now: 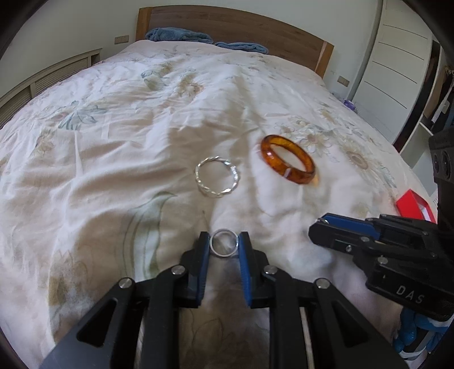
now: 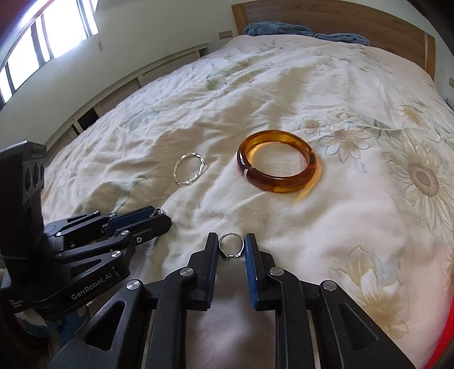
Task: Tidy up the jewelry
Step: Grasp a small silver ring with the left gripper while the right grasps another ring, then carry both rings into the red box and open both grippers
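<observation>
My left gripper [image 1: 224,241] is shut on a plain silver ring [image 1: 224,242], held just above the floral bedspread; it also shows at the left of the right wrist view [image 2: 157,213]. My right gripper [image 2: 231,245] is shut on a silver ring with a small stone [image 2: 232,246]; it shows at the right of the left wrist view [image 1: 322,222]. An amber bangle [image 1: 288,159] [image 2: 278,161] and a thin twisted silver bracelet [image 1: 217,176] [image 2: 189,169] lie flat on the bedspread beyond both grippers, side by side and apart.
A red jewelry box [image 1: 412,205] sits at the bed's right edge. Blue towels [image 1: 176,34] lie against the wooden headboard [image 1: 227,20]. A white wardrobe [image 1: 397,65] stands to the right; a slatted radiator cover [image 2: 127,79] runs along the left wall.
</observation>
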Demonstrator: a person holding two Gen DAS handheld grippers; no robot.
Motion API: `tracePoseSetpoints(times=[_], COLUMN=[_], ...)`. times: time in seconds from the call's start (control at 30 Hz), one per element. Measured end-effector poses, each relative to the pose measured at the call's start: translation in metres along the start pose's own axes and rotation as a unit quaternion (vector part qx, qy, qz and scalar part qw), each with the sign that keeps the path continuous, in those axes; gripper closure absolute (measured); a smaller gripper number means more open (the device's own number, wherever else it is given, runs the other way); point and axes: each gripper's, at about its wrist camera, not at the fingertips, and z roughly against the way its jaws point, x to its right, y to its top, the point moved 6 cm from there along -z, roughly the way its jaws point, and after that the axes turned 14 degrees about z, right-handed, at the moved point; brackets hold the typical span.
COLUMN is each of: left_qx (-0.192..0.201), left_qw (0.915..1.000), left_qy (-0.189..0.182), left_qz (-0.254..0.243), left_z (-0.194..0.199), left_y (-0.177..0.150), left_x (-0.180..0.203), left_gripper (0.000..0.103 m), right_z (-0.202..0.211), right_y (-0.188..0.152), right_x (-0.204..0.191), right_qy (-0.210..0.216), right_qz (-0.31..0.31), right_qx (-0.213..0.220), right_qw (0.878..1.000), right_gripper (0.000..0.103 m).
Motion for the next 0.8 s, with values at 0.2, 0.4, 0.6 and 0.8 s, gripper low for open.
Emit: tracePoseSetpoints(times=[0.2,0.4,0.6,0.8], left_qx=[0.007,0.007,-0.014,-0.054], left_qw=[0.9999,0.9987,0.9938,0.9824], left_qy=[-0.01,-0.039,-0.093,-0.147], left_qz=[-0.013,-0.033,-0.06,-0.101], left_z=[0.03,0.063,0.075,0.058], left_y=[0.001,-0.004,-0.019,-0.036], left_x=[0.02,0.061,0.132,0.227], left_gripper=[0.084,0.084,0.084,0.084], right_z=[0.046,0.105,0.165,0.206], right_y=[-0.001,-0.017,-0.057,-0.105], right_x=[0.0,0.02,0.061,0.131], right_qy=[-0.011,-0.044,-0.096,-0.149], right_qz=[-0.016,-0.044,-0.085,-0.133], right_qx=[0.025,0.043,0.048,0.039], right_qw=[0.999,0.997,0.991,0.979], right_gripper=[0.084,0.084,0.084,0.084])
